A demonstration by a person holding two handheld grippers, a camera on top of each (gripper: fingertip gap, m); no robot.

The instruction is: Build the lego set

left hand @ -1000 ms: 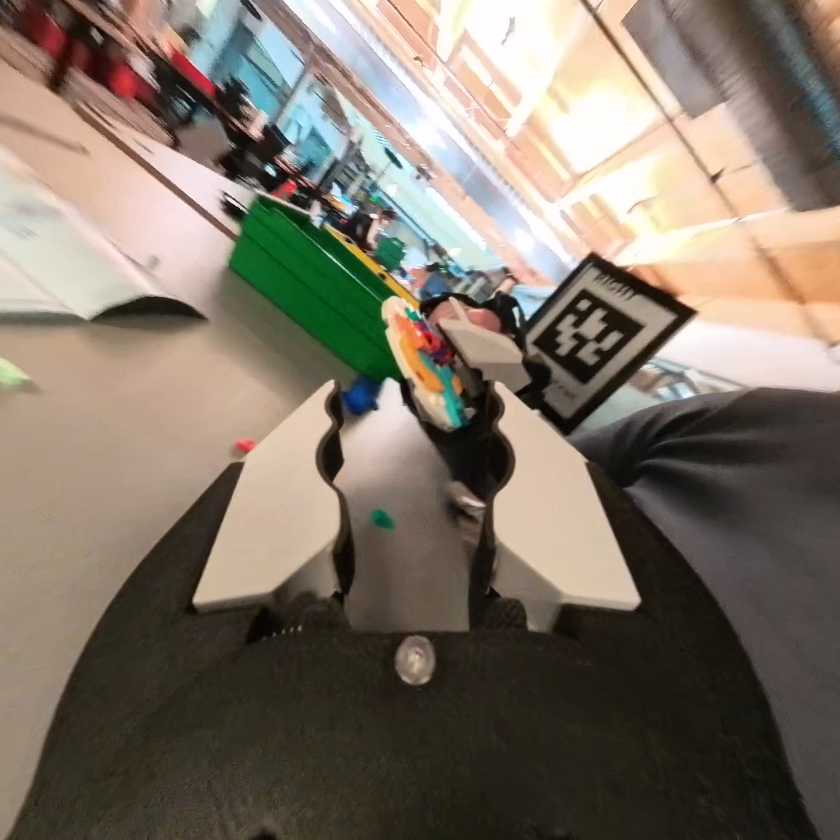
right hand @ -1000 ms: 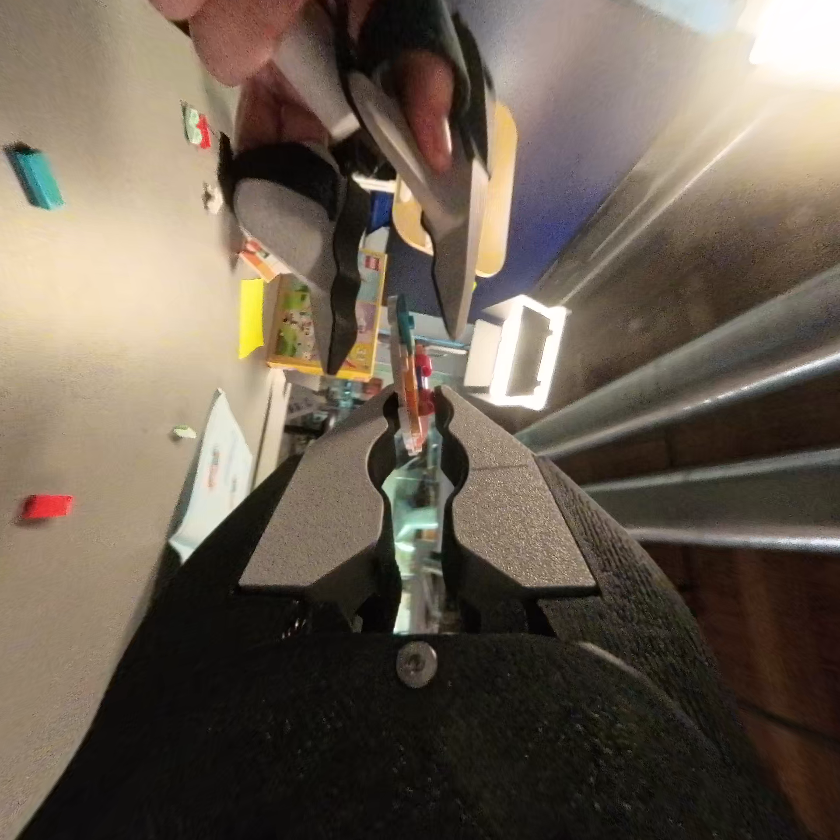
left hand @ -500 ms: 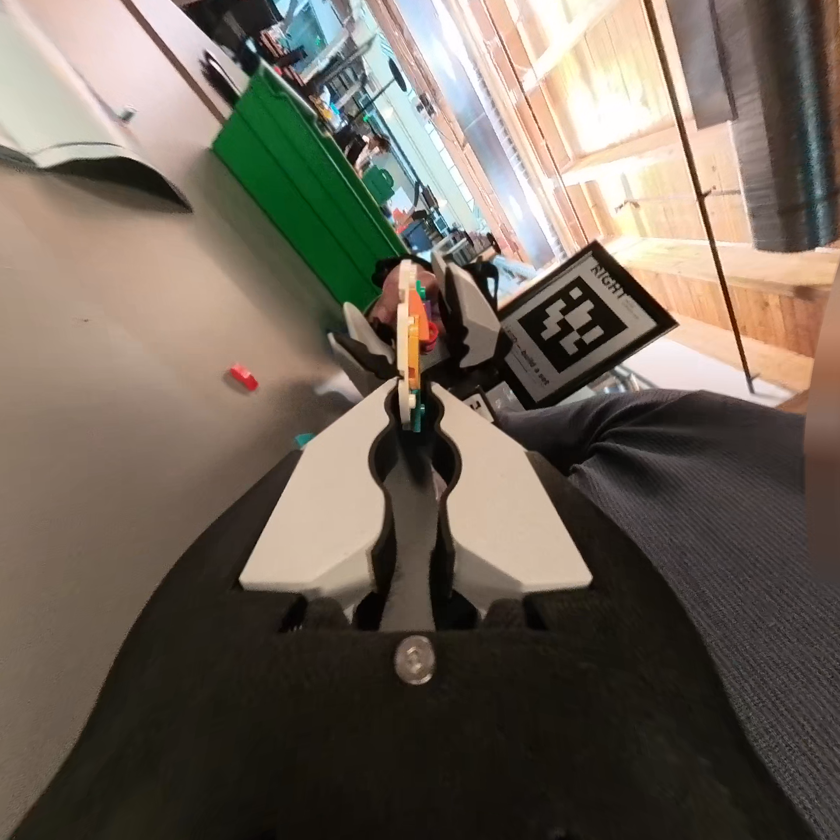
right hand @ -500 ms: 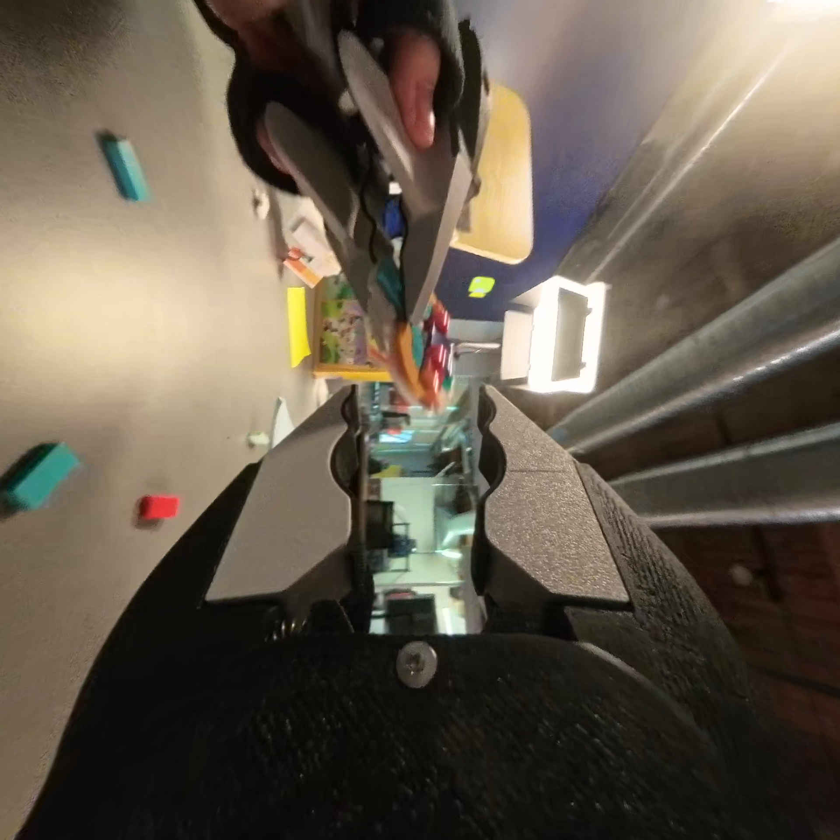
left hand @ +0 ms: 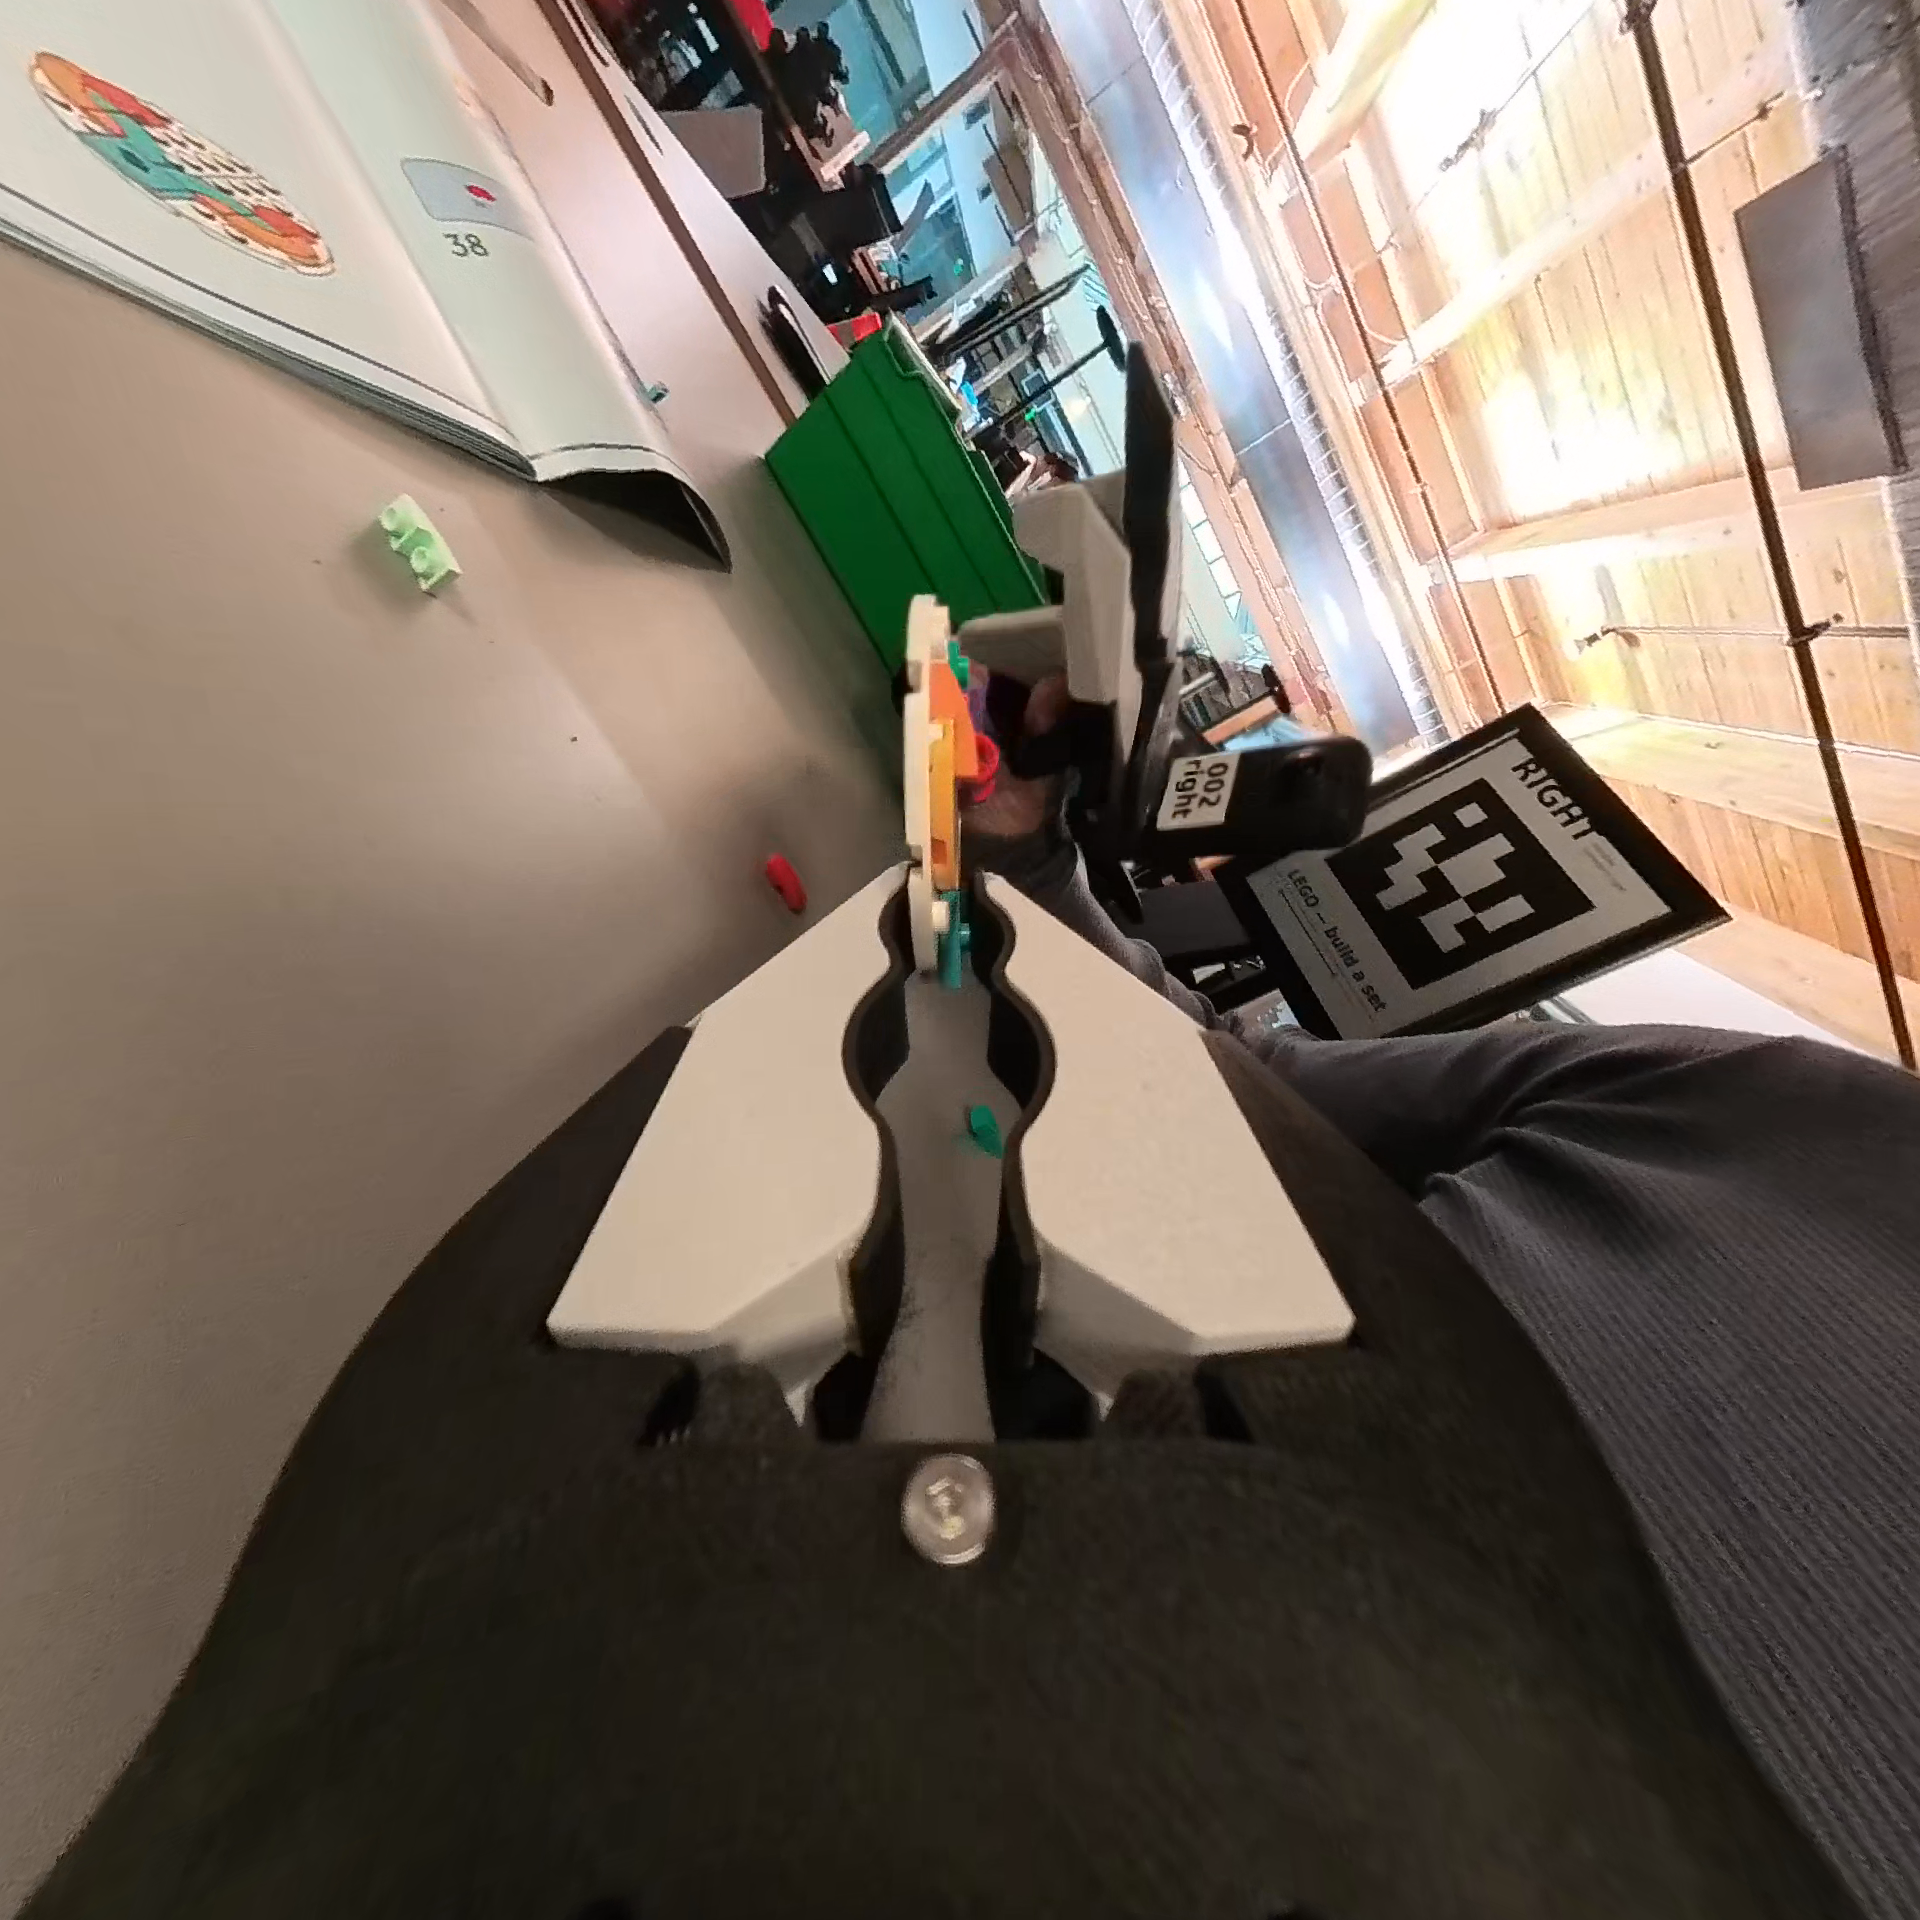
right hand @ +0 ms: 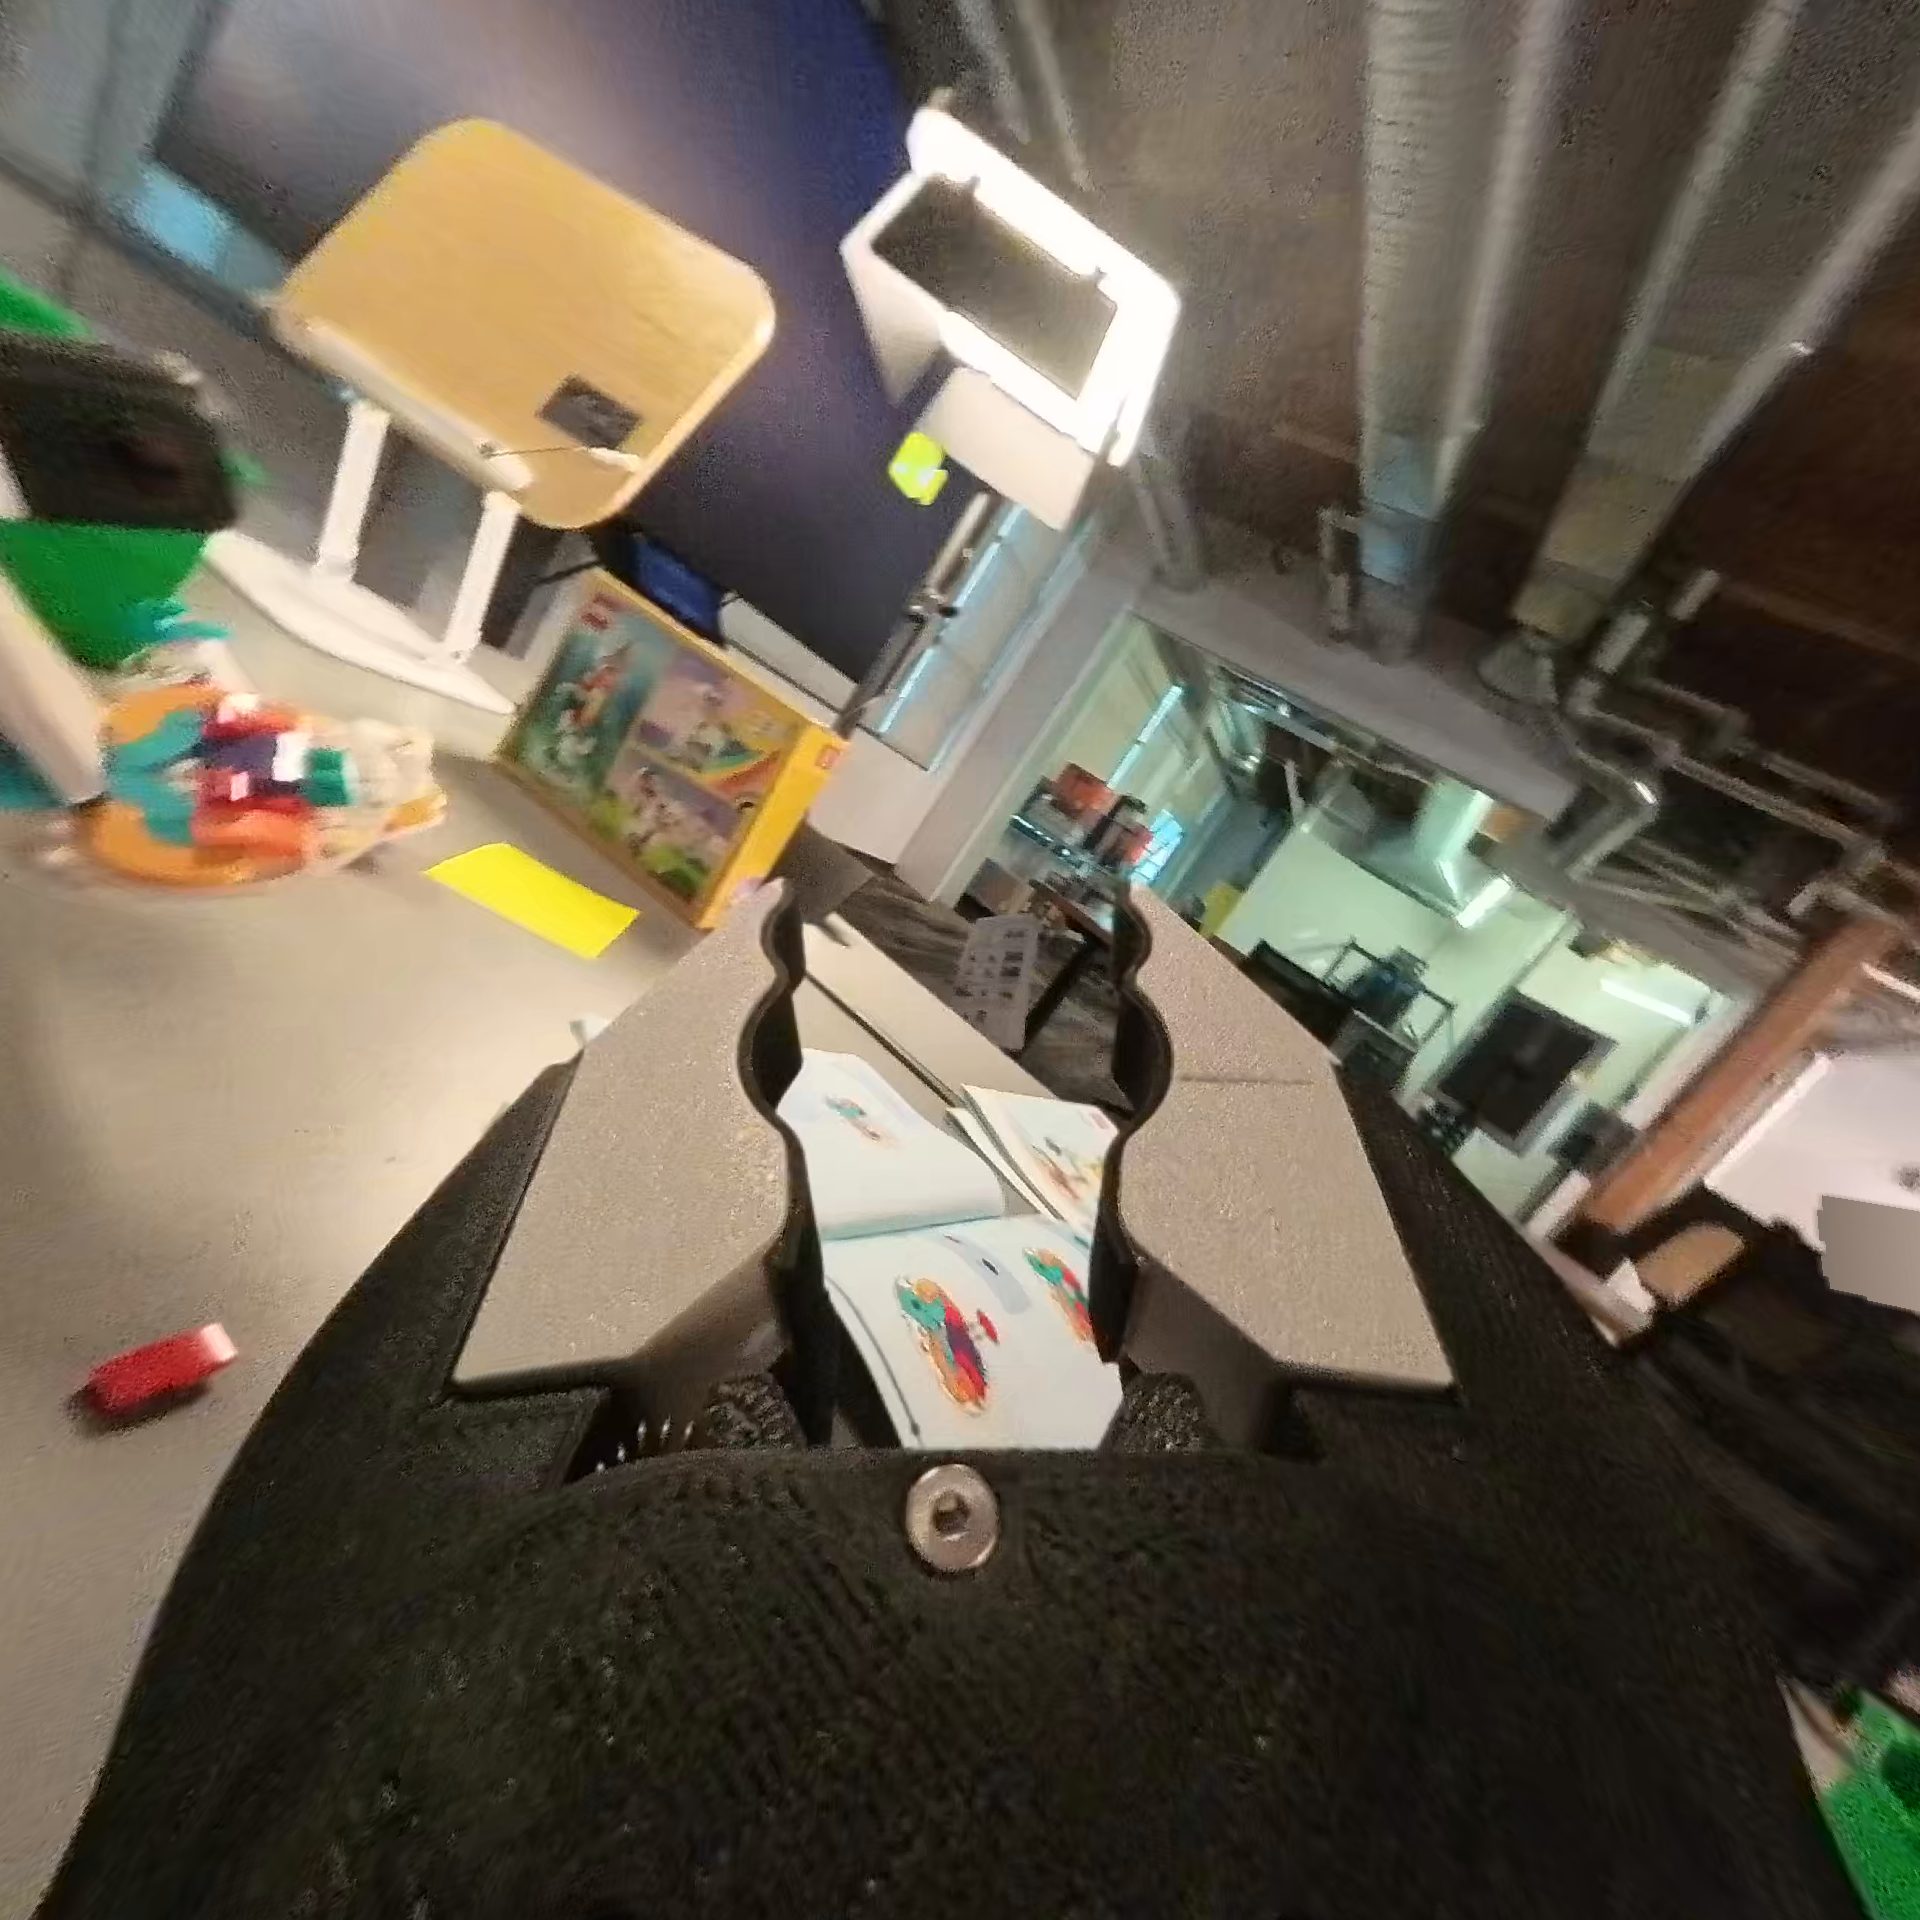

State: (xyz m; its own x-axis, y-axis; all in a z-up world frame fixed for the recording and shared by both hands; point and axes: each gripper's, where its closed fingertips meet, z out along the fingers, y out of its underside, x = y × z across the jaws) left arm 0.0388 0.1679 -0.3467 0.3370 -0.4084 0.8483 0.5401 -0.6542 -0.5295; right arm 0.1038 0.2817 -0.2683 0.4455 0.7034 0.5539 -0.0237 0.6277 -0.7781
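Green bin (left hand: 894, 520) on table; wood-top stand (right hand: 520, 312) in bkgd.

A matte grey counter (left hand: 312, 831) fills the near left of both views. In the left wrist view, stacked green plastic bins (left hand: 894, 520) stand at its far edge, with pale wooden slat walls and shelving (left hand: 1558, 364) glowing under bright light on the right. In the right wrist view, a dark blue wall (right hand: 520, 104) rises behind a rounded light-wood tabletop on white legs (right hand: 520, 312). A bright rectangular lamp (right hand: 1008, 301) hangs near grey metal ducts (right hand: 1455, 260), and a lit workshop hall (right hand: 1351, 904) opens far right.
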